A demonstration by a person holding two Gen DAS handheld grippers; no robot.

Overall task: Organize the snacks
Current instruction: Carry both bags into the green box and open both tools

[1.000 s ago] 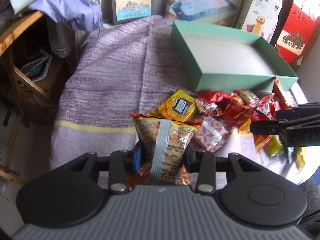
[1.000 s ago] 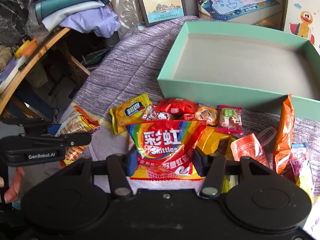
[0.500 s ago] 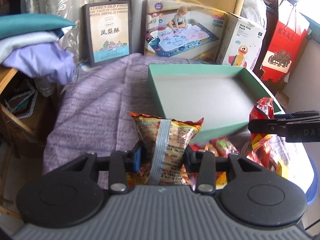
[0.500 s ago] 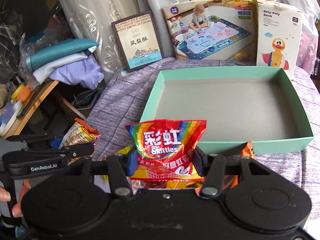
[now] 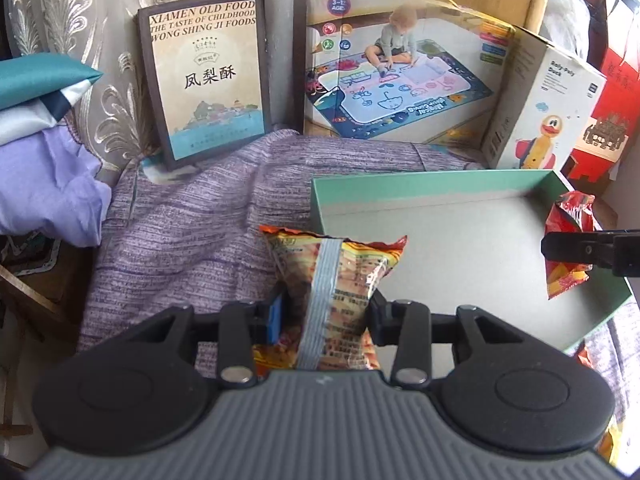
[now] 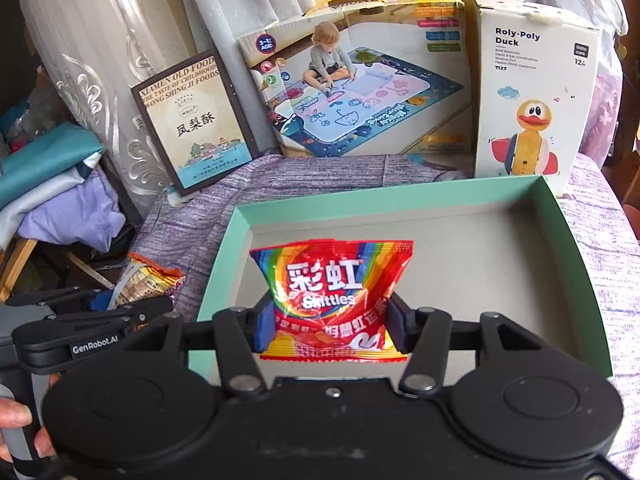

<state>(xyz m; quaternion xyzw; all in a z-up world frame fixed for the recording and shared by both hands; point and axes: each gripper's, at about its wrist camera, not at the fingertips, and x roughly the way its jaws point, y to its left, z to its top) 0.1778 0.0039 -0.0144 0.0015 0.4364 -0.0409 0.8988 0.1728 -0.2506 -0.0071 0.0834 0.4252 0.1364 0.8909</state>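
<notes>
We are at the transfer step. The left tongs (image 5: 326, 314) clamp the orange snack packet (image 5: 334, 300) at the green box (image 5: 472, 184) wall; the right tongs (image 6: 330, 326) clamp the Skittles bag (image 6: 332, 296) above its floor. Next, each descends inside and releases.
</notes>
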